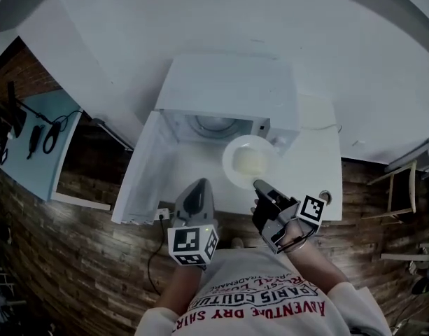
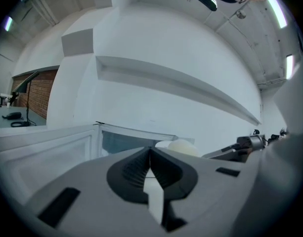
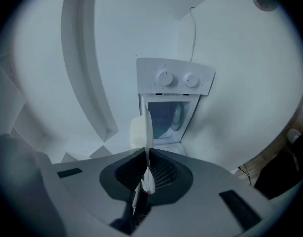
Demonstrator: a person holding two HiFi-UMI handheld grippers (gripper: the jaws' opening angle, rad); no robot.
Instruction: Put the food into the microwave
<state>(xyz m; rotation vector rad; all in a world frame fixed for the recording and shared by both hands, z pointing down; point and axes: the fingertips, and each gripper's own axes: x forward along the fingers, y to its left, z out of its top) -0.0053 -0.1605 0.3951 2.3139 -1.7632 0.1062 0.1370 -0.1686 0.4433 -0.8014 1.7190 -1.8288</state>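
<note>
The plate with the food is pinched by its rim in the right claw, held before the open microwave. The left claw is pressed together, empty.

Microwave, door, table: all white. Plate white; food pale cream. Floor: brown wood planks. Left hand-held gripper and right hand-held gripper: grey, dark pads. Left cube: black-and-white squares. Shirt white, red and dark lettering. Side table light blue.
</note>
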